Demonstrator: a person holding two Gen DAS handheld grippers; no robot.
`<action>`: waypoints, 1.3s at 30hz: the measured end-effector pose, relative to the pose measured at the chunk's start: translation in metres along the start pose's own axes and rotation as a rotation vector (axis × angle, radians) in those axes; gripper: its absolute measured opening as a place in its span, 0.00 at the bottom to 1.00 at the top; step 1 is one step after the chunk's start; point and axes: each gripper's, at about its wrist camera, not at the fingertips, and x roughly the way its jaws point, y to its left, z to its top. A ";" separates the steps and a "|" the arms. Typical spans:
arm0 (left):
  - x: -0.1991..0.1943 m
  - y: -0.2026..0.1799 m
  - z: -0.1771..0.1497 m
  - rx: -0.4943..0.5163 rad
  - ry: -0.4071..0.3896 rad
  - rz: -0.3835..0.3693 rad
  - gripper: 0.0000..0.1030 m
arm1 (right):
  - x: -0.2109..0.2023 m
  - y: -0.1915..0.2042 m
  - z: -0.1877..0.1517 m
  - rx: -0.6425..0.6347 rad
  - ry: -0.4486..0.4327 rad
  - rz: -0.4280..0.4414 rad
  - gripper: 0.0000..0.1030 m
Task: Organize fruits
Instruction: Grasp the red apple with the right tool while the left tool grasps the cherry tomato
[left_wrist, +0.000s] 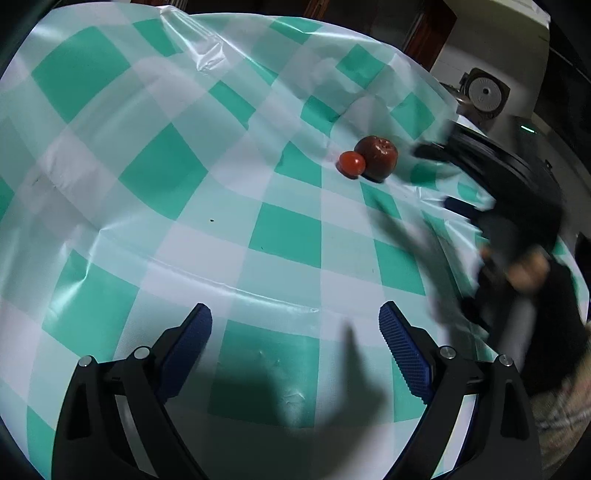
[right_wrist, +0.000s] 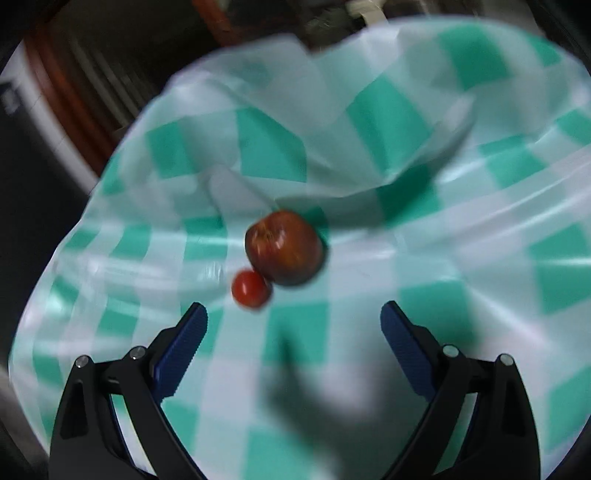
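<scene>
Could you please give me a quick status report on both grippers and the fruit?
Left gripper open, empty. Right gripper open, empty, nearer the fruit. Apple and tomato together on the cloth. Nothing in the way.

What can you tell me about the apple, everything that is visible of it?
The apple is dark red and round, with a glossy skin and paler streaks near its stem dimple, which shows at its top in the left wrist view. It looks whole. It rests on the green and white checked cloth, beside a smaller, brighter red tomato that touches it or nearly does. Neither gripper holds it; the right gripper is open just short of it.
</scene>
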 end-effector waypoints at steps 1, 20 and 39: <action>-0.001 0.000 0.000 0.000 0.000 0.001 0.86 | 0.009 0.004 0.005 0.017 0.002 -0.008 0.92; 0.003 -0.001 0.001 0.018 0.010 0.013 0.88 | 0.101 0.040 0.035 -0.044 0.073 -0.232 0.81; 0.035 -0.031 0.030 -0.005 0.004 0.034 0.89 | -0.124 -0.108 -0.114 -0.236 0.128 0.004 0.66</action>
